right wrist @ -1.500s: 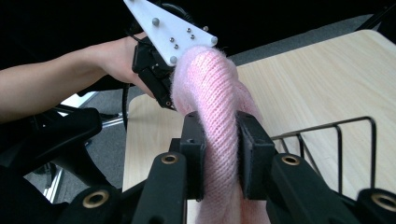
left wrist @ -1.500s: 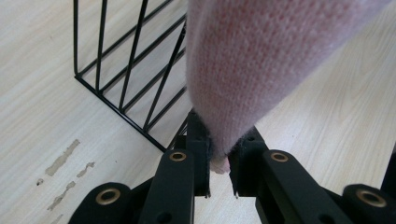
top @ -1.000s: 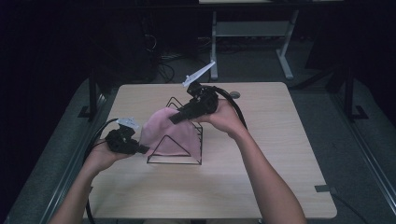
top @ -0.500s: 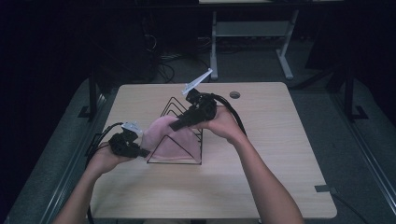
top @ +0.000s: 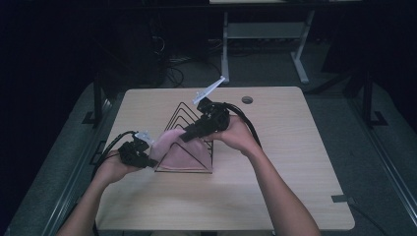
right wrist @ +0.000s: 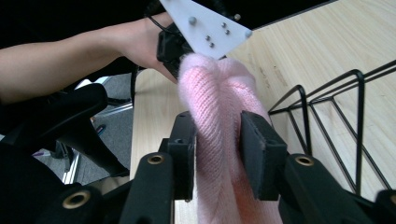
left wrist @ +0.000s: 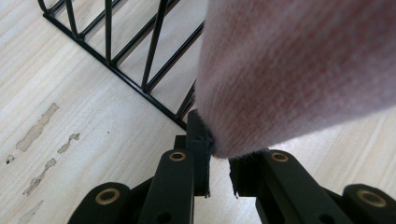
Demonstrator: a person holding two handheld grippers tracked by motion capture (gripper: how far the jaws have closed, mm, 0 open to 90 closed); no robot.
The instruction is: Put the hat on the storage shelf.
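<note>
While the pink knitted cloth (top: 184, 147) hangs over the black wire rack (top: 184, 129) near the middle of the surface (top: 295, 162), I hold it from two sides. My left gripper (left wrist: 218, 161) has its jaws closed on the lower corner of the cloth. The jaws of my right gripper (right wrist: 217, 140) have just been opening; the bunched cloth is between them, but I cannot tell if the pads press it or only touch it. To do this step well, I think the left side should keep a firm pinch and pull gently, so the cloth lies flat on the rack, and the right jaws should let go slowly without dragging the knit. The cloth is soft, ribbed and a little fuzzy, and it folds easily. The rack is thin, hard wire bent in triangles. The surface is pale wood with some worn marks.
</note>
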